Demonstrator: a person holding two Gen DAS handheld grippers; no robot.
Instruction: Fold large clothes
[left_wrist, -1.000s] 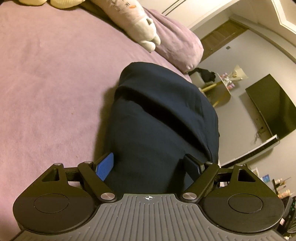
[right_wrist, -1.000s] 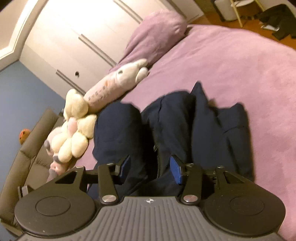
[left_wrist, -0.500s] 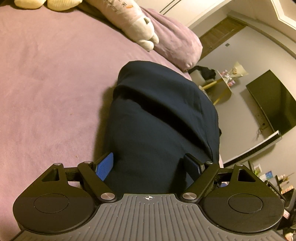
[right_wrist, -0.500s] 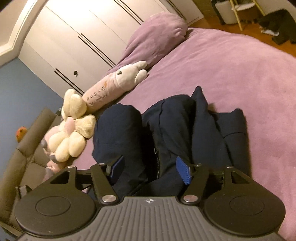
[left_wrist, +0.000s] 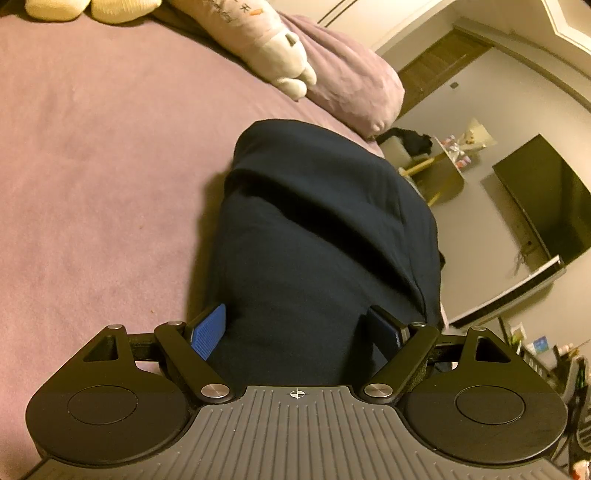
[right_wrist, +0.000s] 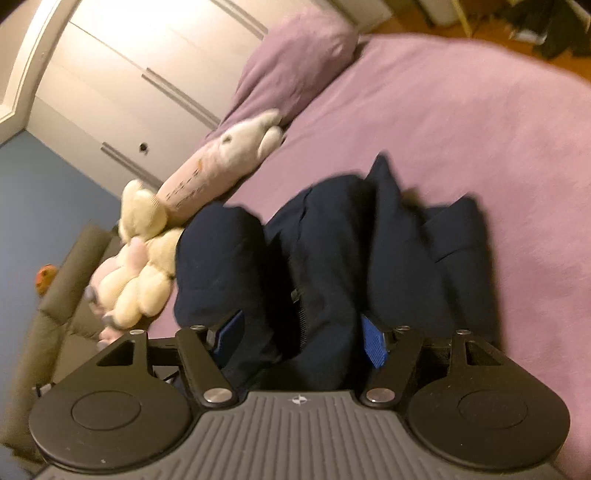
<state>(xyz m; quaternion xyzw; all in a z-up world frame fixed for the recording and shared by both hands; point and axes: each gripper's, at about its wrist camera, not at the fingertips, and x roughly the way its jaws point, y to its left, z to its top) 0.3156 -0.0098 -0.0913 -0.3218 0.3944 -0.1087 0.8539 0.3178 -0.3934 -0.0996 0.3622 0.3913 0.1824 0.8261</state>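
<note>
A dark navy garment (left_wrist: 317, 229) lies folded in a thick bundle on the purple bed (left_wrist: 92, 155). My left gripper (left_wrist: 299, 328) is wide open, its blue pads on either side of the bundle's near end. In the right wrist view the same garment (right_wrist: 332, 266) shows as several bunched folds with a zipper in the middle. My right gripper (right_wrist: 301, 338) is open, its jaws spread around the near folds. Whether the pads touch the cloth I cannot tell.
A long white-pink plush (left_wrist: 258, 40) and a purple pillow (left_wrist: 347, 85) lie at the bed's head. Cream plush toys (right_wrist: 136, 273) sit beside the garment near a brown armchair (right_wrist: 62, 288). A TV (left_wrist: 546, 206) and a small table (left_wrist: 439, 173) stand beyond the bed edge.
My right gripper has opened wider around the garment's folds and its view has shifted and blurred. My left gripper stays open in almost the same place.
</note>
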